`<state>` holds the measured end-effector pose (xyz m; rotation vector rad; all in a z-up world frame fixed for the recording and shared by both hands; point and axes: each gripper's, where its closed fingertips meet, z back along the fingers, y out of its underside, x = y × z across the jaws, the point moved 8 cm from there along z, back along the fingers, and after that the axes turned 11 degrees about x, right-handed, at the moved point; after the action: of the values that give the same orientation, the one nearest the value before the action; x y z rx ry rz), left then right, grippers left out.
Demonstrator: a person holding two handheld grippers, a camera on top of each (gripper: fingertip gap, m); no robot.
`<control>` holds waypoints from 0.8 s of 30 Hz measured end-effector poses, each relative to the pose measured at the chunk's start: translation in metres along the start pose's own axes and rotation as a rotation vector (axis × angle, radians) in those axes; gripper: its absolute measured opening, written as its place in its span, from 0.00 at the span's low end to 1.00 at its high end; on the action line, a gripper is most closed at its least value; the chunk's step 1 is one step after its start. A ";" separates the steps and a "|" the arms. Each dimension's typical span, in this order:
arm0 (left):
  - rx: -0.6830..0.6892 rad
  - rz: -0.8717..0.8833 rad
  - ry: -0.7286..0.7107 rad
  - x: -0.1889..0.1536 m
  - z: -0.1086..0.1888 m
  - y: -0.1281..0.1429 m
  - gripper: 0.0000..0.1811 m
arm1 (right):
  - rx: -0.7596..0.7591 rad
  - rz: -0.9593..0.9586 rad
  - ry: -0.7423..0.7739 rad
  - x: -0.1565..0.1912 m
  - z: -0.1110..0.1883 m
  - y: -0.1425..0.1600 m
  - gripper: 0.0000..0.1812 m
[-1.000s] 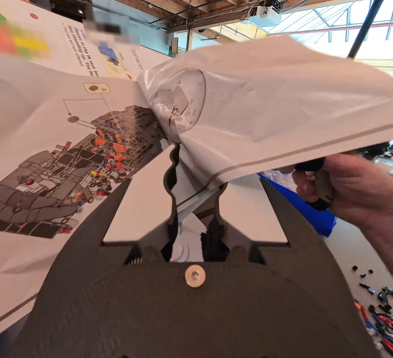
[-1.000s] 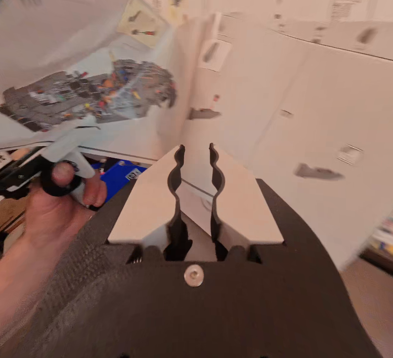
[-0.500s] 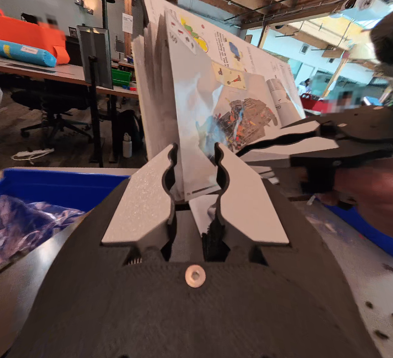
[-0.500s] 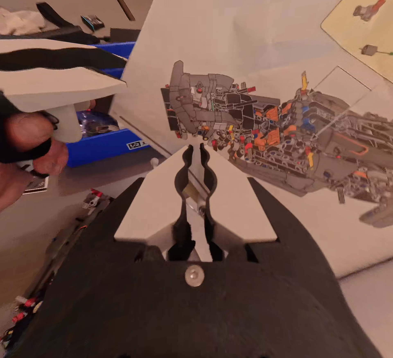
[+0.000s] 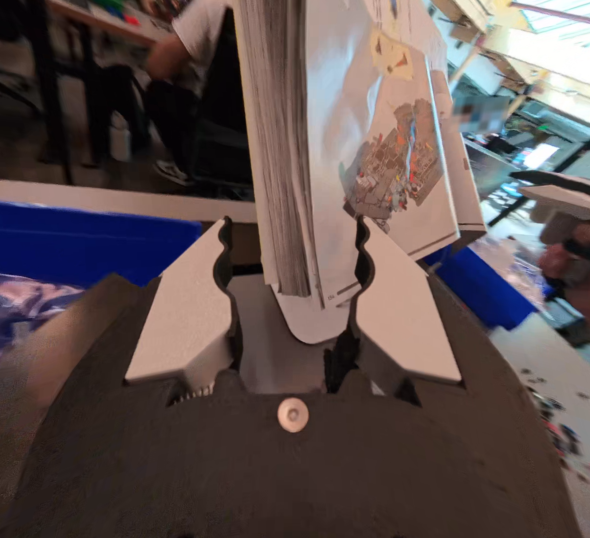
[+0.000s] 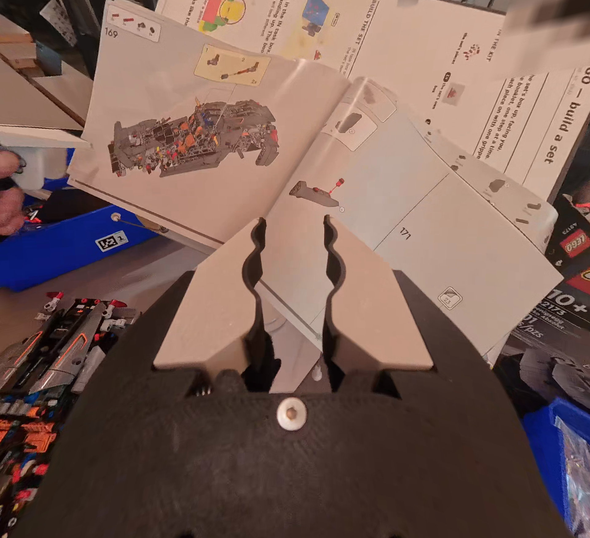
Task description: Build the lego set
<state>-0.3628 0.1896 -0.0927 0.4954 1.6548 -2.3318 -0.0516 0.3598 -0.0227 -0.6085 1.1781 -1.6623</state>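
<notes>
The open instruction booklet (image 6: 223, 146) stands tilted, showing a page with a grey and orange car drawing. In the left wrist view the booklet (image 5: 344, 126) is seen edge-on, with its thick stack of pages and lower corner between my fingers. My left gripper (image 5: 293, 222) is open wide around that corner, and its right finger touches the page. My right gripper (image 6: 293, 221) is open, with the booklet's lower edge passing between its fingers. The partly built dark lego car (image 6: 64, 347) lies at the lower left. The left gripper (image 6: 32, 146) shows at the left edge, the right gripper (image 5: 558, 203) at the far right.
A large instruction poster (image 6: 351, 28) stands behind the booklet. A blue bin (image 6: 64, 251) is at the left, the black lego box (image 6: 568, 267) at the right, and a blue bin with bags (image 6: 568, 458) below it. Loose pieces (image 5: 558, 420) lie on the table. A person (image 5: 191, 37) is in the background. It is some 20 centimetres from my left tips to the partly built dark lego car (image 6: 64, 347).
Both grippers have opened: the left let go of the page it pinched, and the right widened off the booklet's edge. The booklet has turned more upright and both views have swung.
</notes>
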 end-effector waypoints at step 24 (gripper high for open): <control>-0.065 0.059 0.136 0.012 0.020 0.007 0.01 | 0.115 0.180 -0.050 0.026 -0.058 0.001 0.01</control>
<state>-0.3740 0.1678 -0.0980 0.6930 1.7442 -2.2391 -0.1087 0.3606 -0.0509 -0.4557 1.0622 -1.5415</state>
